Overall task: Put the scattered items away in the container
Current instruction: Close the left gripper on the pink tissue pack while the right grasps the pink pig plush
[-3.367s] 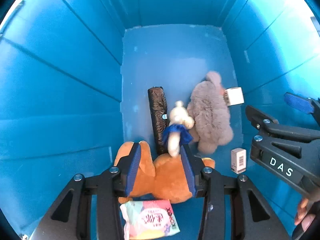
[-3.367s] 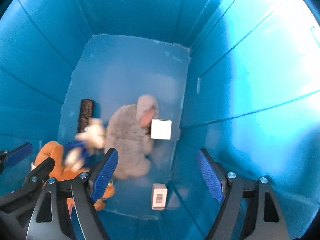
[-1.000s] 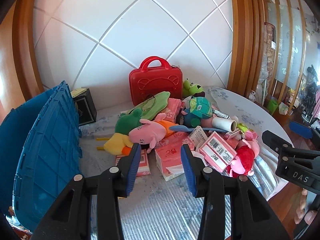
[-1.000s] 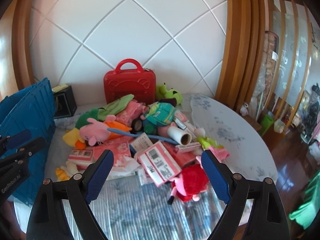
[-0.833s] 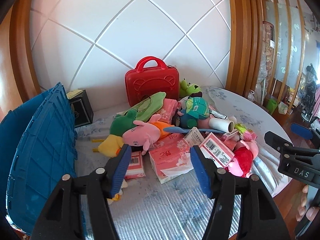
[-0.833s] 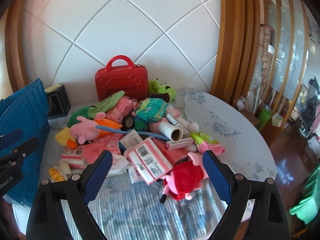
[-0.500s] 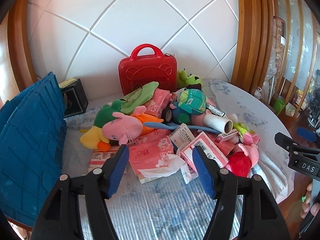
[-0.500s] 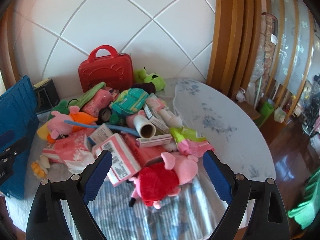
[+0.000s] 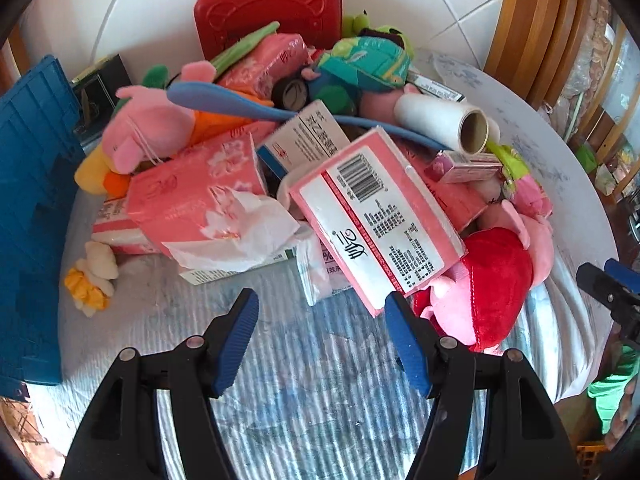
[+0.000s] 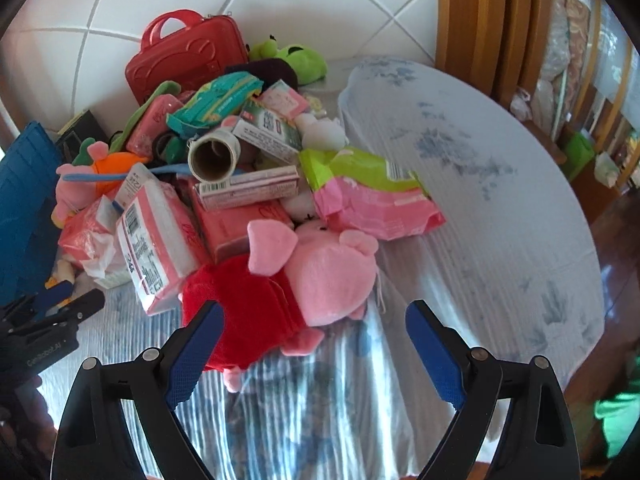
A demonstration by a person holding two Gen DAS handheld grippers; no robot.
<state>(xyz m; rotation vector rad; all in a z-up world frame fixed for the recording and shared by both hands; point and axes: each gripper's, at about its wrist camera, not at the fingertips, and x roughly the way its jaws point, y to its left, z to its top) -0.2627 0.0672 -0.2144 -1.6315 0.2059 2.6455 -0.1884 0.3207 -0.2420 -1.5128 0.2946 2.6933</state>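
Both grippers angle down over the heap of scattered items on the cloth-covered desk (image 10: 500, 184), each lined up on its own target so that two things could go in one trip; the left gripper (image 9: 320, 336) stands half spread and empty, its pads bracketing the near corner of the pink tissue pack (image 9: 376, 216) with the barcode label, which lies tilted on top of the heap and so offers a free edge to pinch; the right gripper (image 10: 314, 350) is spread wide and empty, a width that suits the bulky pink pig plush in the red dress (image 10: 288, 280) lying just ahead of its pads, apparently resting on the cloth at the heap's near edge; the blue container (image 9: 28, 208) stands at the left edge of the desk, close to the heap, which keeps the carry short; most of the task looks undone, since a red case (image 9: 272, 12), a white roll (image 9: 444, 120), a torn pink tissue pack (image 9: 200, 196) and other plush toys remain out; the soft plush should squash under the pads, so a deep grip seems wise.
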